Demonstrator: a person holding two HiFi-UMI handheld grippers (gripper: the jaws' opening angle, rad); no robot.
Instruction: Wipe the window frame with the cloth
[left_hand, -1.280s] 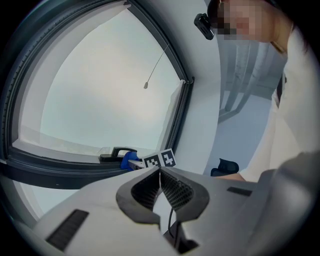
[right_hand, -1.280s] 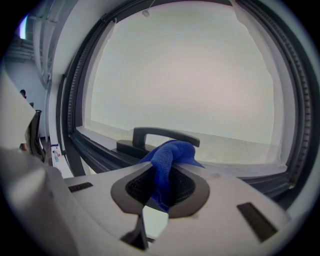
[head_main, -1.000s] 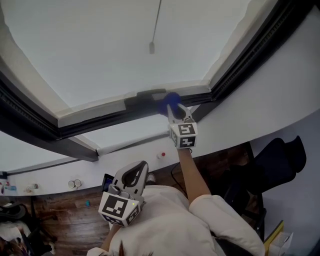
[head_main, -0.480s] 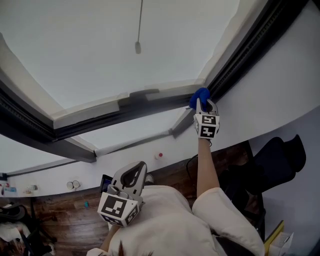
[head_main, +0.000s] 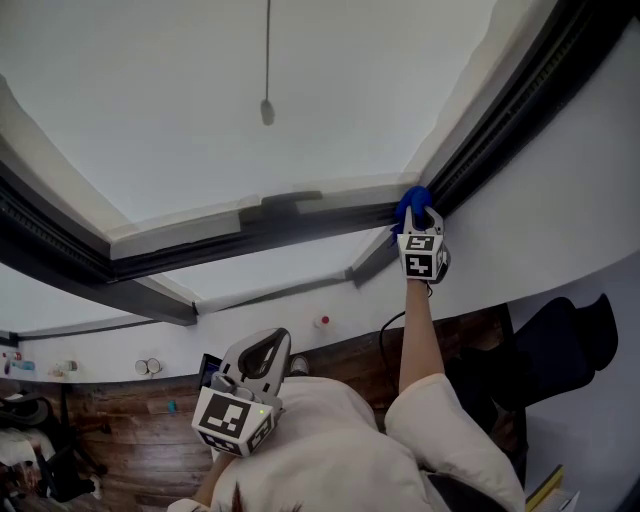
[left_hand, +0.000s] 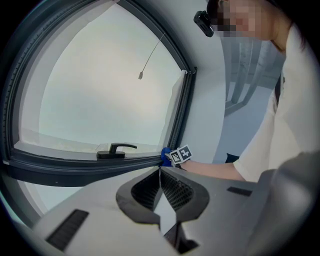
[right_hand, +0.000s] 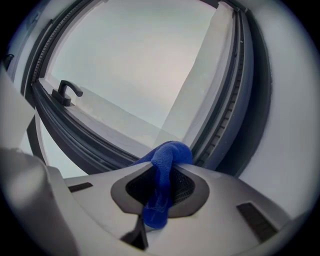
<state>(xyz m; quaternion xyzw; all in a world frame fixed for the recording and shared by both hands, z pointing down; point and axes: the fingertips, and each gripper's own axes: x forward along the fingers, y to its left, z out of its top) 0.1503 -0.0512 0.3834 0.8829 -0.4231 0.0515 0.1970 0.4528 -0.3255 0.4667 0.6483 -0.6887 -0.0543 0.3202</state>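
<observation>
- Cloth (head_main: 413, 202): blue, clenched between the jaws of the right gripper (head_main: 416, 222), pressed into the corner of the dark window frame (head_main: 250, 232), 2 o'clock in head view
- Left gripper (head_main: 268, 345): jaws closed together on nothing, 7 o'clock, well apart from the frame
- Window handle (left_hand: 116, 149): black, on the lower rail, 9 o'clock of the cloth
- Pull cord (head_main: 267, 60): 12 o'clock

A: Head view: position?
B: On the person's head, facing the frame (head_main: 250, 235) from well back.
A: Gripper views?
B: Left view looks along its jaws, also from well back. Right view sits close at the frame's corner. All three share handle (head_main: 290, 200), cloth (head_main: 412, 200) and frame.
</observation>
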